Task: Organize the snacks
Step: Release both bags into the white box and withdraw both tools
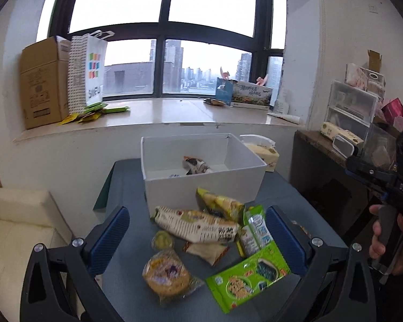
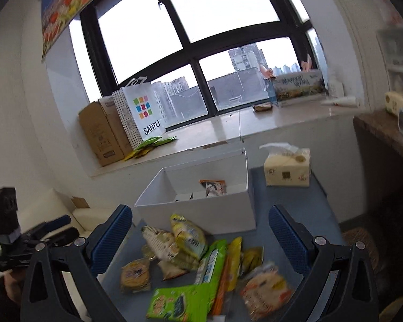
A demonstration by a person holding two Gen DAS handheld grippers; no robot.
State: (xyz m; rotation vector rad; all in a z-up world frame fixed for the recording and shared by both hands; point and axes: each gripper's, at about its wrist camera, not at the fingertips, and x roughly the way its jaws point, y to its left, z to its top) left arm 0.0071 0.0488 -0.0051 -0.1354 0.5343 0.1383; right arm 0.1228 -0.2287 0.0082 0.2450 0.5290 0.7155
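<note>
A pile of snack packets (image 1: pixel 209 230) lies on the blue-grey table (image 1: pixel 126 187) in front of a white open box (image 1: pixel 201 185). The box holds an orange-and-white packet (image 1: pixel 196 165). A green packet (image 1: pixel 249 276) and a round cake pack (image 1: pixel 166 273) lie nearest. My left gripper (image 1: pixel 197 236) is open and empty above the pile. In the right wrist view my right gripper (image 2: pixel 200 238) is open and empty over the same pile (image 2: pixel 201 263), before the box (image 2: pixel 201 209). The left gripper's body (image 2: pixel 18 241) shows at the lower left there.
A tissue pack (image 2: pixel 287 171) stands right of the box. The window sill (image 1: pixel 158 112) holds a cardboard box (image 1: pixel 43 83), a paper bag (image 1: pixel 86 72) and loose green packets (image 1: pixel 94 111). A cream sofa (image 1: pixel 16 230) is left; a side table with drawers (image 1: pixel 349 107) is right.
</note>
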